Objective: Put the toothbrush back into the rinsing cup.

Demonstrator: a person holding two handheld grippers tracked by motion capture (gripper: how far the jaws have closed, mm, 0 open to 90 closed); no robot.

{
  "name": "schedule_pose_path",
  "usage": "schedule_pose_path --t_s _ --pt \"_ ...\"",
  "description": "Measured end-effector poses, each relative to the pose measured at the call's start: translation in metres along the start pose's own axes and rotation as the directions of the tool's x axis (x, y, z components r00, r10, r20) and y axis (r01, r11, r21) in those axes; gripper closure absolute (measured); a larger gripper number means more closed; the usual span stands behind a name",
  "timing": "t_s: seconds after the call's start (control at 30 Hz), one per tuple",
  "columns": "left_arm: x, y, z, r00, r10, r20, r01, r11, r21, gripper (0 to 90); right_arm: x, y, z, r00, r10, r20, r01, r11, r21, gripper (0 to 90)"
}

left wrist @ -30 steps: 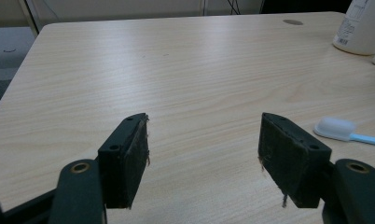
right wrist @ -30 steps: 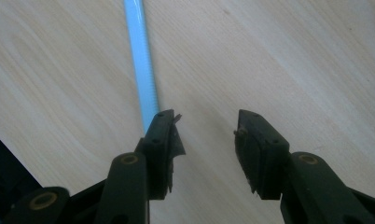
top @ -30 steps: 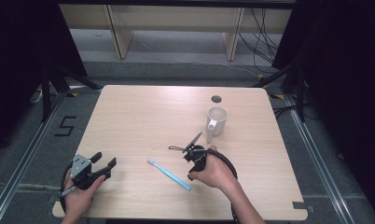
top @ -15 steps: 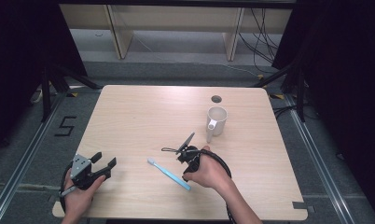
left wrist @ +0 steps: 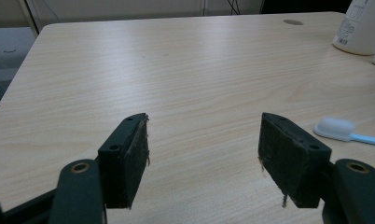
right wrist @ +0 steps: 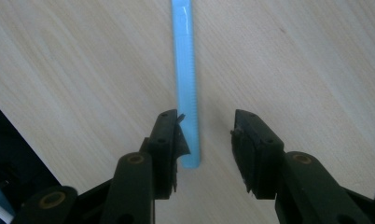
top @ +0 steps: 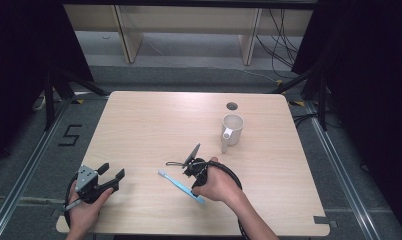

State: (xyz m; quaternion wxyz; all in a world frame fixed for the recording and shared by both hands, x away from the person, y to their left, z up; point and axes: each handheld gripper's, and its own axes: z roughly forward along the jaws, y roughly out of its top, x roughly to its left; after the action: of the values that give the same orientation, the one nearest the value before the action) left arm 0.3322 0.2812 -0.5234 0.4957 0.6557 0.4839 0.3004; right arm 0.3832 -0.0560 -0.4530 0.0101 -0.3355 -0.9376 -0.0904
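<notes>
A light blue toothbrush [top: 177,183] with a white head [left wrist: 335,128] lies flat near the table's front middle. My right gripper [top: 195,187] points down over its handle end. In the right gripper view the handle [right wrist: 185,79] runs away between the jaws of that gripper [right wrist: 206,140]. Those jaws have just been closing. The left pad [right wrist: 171,144] is right beside the handle and the right pad stands apart from it. My left gripper [top: 112,171] rests open at the front left, with bare table between the jaws of that gripper [left wrist: 204,154].
A white mug [top: 233,129] stands at the right back, its base also at the far right of the left gripper view [left wrist: 360,28]. A round cable hole [top: 232,106] lies behind it. The wooden table [top: 139,130] ends close to both hands at the front.
The right hand has shifted a little to the left and tipped its gripper down over the toothbrush handle. The left gripper has stayed put.
</notes>
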Motion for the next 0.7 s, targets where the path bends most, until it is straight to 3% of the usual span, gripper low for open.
schedule_pose_path --t_s 0.17,0.33,0.5,0.6,0.63,0.7 --pt "0.000 0.000 0.000 1.0000 0.001 -0.001 -0.001 1.0000 0.001 32.9 0.002 0.001 0.004 0.9999 -0.012 0.011 0.012 1.000 0.023 62.9" --pt "0.000 0.000 0.000 1.0000 0.000 0.000 0.000 1.0000 0.000 32.9 0.005 0.004 0.007 1.0000 0.001 -0.007 -0.001 0.999 0.051 63.2" --pt "0.000 0.000 0.000 1.0000 -0.001 0.000 0.001 1.0000 -0.002 32.9 0.008 0.006 0.012 0.9997 0.007 0.024 -0.008 0.998 0.063 63.3" --pt "0.000 0.000 0.000 1.0000 -0.003 0.000 0.003 1.0000 -0.002 32.9 0.009 0.008 0.014 1.0000 -0.004 -0.005 0.004 0.998 0.068 63.6" --pt "0.000 0.000 0.000 1.0000 -0.002 0.000 0.002 1.0000 -0.002 32.9 0.010 0.008 0.014 0.9999 0.016 -0.004 -0.016 0.997 0.072 63.6" --pt "0.000 0.000 0.000 1.0000 -0.001 0.000 0.001 1.0000 -0.001 32.9 0.009 0.008 0.015 1.0000 -0.002 -0.001 0.002 0.998 0.070 63.9"
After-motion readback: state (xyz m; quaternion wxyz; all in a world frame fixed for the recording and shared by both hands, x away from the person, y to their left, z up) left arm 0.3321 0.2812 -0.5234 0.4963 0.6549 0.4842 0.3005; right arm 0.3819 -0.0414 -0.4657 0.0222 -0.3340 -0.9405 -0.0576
